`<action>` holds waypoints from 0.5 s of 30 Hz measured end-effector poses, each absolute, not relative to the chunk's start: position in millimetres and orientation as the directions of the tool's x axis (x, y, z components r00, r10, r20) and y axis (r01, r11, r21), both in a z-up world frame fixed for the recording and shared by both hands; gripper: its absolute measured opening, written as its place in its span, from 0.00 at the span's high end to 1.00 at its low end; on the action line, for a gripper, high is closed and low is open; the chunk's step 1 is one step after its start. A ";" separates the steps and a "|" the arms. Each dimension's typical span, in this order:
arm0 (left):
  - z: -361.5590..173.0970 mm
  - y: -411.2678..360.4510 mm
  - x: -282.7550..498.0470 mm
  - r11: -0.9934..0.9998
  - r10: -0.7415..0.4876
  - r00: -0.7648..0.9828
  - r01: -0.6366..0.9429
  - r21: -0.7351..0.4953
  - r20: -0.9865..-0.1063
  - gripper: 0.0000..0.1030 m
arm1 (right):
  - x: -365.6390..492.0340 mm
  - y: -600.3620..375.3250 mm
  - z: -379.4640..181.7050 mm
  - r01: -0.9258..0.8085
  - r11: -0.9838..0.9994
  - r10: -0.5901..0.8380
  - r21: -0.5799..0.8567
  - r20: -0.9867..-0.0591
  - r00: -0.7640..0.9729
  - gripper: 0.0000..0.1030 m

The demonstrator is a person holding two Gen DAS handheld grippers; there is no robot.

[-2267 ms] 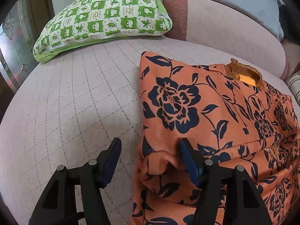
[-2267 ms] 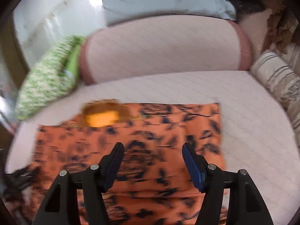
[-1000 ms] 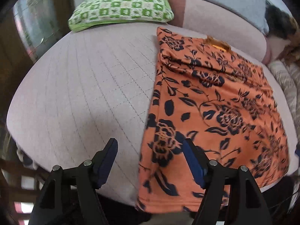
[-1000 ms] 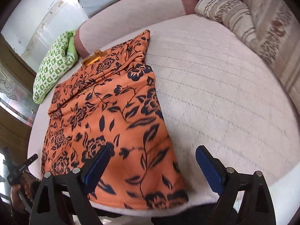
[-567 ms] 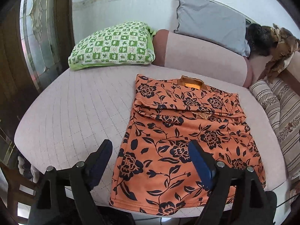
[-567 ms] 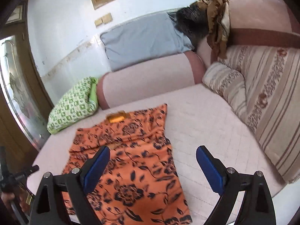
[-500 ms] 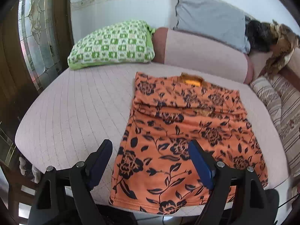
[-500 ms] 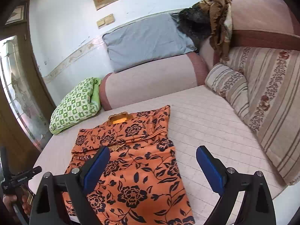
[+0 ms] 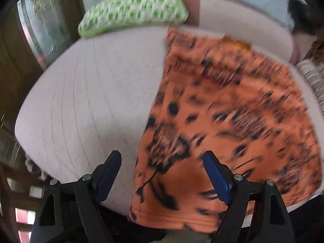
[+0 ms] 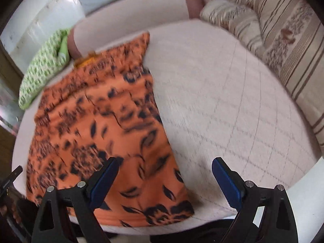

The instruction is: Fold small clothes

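A pale pink quilted bed (image 9: 85, 101) with a stitched grid carried everything. An orange garment with a dark floral print (image 9: 232, 121) lay spread flat on it, its lower hem at the near edge and its yellowish neck opening toward the far side. A green-and-white checked pillow (image 9: 133, 10) rested at the far left. A long pale pink bolster (image 10: 131, 18) lay along the far edge, and a beige striped cushion (image 10: 239, 18) sat at the right.

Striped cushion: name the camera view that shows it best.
The right wrist view: the striped cushion lies whole along the seat's far right edge. The left wrist view catches only a blurred sliver at its right border.
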State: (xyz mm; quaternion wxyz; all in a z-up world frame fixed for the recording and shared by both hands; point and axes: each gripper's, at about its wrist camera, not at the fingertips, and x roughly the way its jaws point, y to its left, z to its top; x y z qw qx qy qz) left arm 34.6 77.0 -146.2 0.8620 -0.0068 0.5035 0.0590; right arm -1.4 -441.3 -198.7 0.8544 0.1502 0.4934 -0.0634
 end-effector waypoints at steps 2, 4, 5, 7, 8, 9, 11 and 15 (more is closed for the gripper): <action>-164.1 78.7 32.6 0.995 0.069 0.451 -0.090 0.031 -0.890 0.19 | -1.6 -444.3 -209.7 0.255 0.941 0.078 0.223 -0.875 0.478 0.08; -165.4 79.8 25.4 0.997 0.050 0.481 -0.081 0.012 -0.875 0.23 | -4.8 -443.4 -217.4 0.251 0.923 0.150 0.291 -0.875 0.461 0.08; -164.6 79.0 24.8 0.998 0.038 0.478 -0.067 0.006 -0.878 0.28 | -6.6 -439.3 -216.3 0.229 0.927 0.164 0.298 -0.869 0.467 0.10; -158.3 76.5 22.4 0.999 0.009 0.488 -0.039 -0.012 -0.873 0.71 | -7.2 -431.8 -214.4 0.195 0.932 0.189 0.306 -0.868 0.459 0.35; -155.9 74.6 22.0 0.999 -0.010 0.487 -0.027 -0.026 -0.873 0.83 | -6.5 -431.3 -213.6 0.194 0.935 0.184 0.298 -0.873 0.452 0.46; -154.8 73.8 22.4 0.999 -0.024 0.481 -0.020 -0.038 -0.876 0.89 | -5.5 -431.1 -213.3 0.193 0.938 0.179 0.289 -0.879 0.442 0.54; -155.6 72.1 23.8 0.999 -0.020 0.478 -0.016 -0.031 -0.878 0.89 | -3.8 -432.0 -213.2 0.211 0.934 0.176 0.288 -0.887 0.428 0.67; -152.4 67.8 16.0 1.000 -0.006 0.484 -0.001 -0.008 -0.875 0.51 | -4.1 -434.9 -212.8 0.213 0.917 0.218 0.338 -0.870 0.442 0.56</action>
